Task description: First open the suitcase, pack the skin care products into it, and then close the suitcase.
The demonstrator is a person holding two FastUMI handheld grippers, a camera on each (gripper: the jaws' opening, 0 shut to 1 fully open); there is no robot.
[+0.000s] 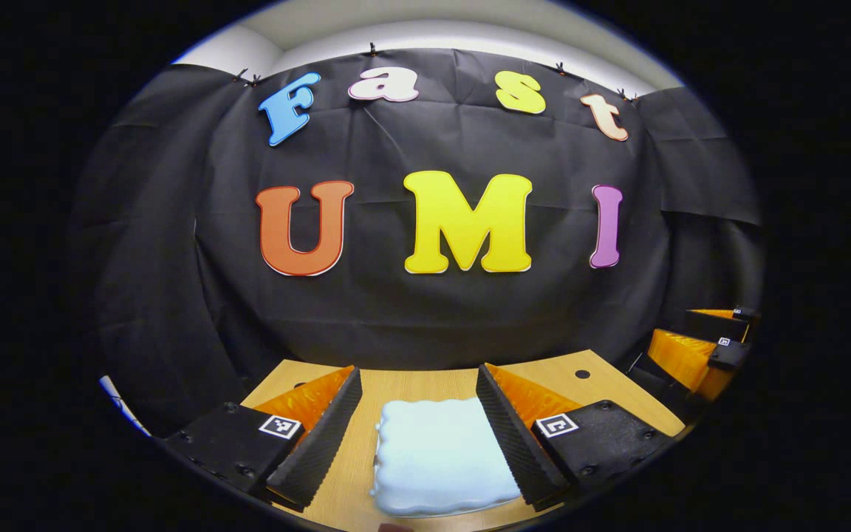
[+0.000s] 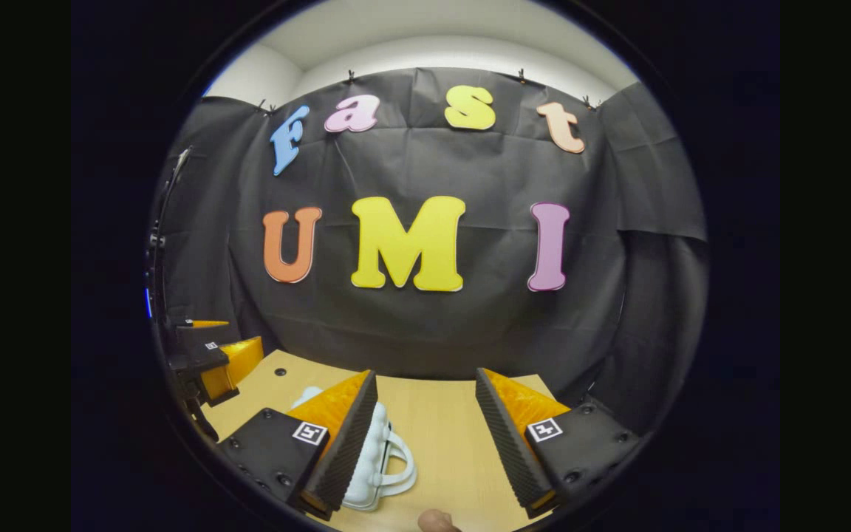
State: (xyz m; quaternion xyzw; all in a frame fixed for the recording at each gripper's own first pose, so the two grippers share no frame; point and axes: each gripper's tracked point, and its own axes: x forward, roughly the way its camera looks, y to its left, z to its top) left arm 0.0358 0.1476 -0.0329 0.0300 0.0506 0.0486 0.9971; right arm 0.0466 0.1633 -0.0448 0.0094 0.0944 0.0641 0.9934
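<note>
Nearest, at the bottom rim of the right gripper view: a small rounded brownish object (image 2: 436, 521), too cropped to identify.

Left hand-held gripper (image 1: 418, 373): fingers spread wide, pinching nothing, straddling the suitcase (image 1: 436, 454) without touching it. Right hand-held gripper (image 2: 426, 375): likewise spread and empty, over bare worktop (image 2: 455, 436), just to the right of the case.

Suitcase: small, very pale, bluish white. Soft puffy shell with a wavy, quilted outline. Flat on the wooden worktop, seemingly closed. In the right gripper view, partly hidden behind one finger, with a looped carry handle (image 2: 400, 462) on the side facing that gripper. No zip, latch or seam discernible from either view.

Step in hand, by judgement: opening the case, not yet begun. To do it well:
- Find the lid edge or fastener first, likely on the handle side.
- Steady the lower shell with one hand-held gripper while lifting with the other, since so light a case would probably slide or tip.
- Pinch the rim of the lid rather than the bulging face, where the pads could slip.
- Lift slowly, swinging the lid up and away.

Farther off: the other hand-held gripper at each view's edge, well apart, over the worktop's side. No skin care products recognisable. Behind all, the black cloth wall (image 1: 425, 318).
</note>
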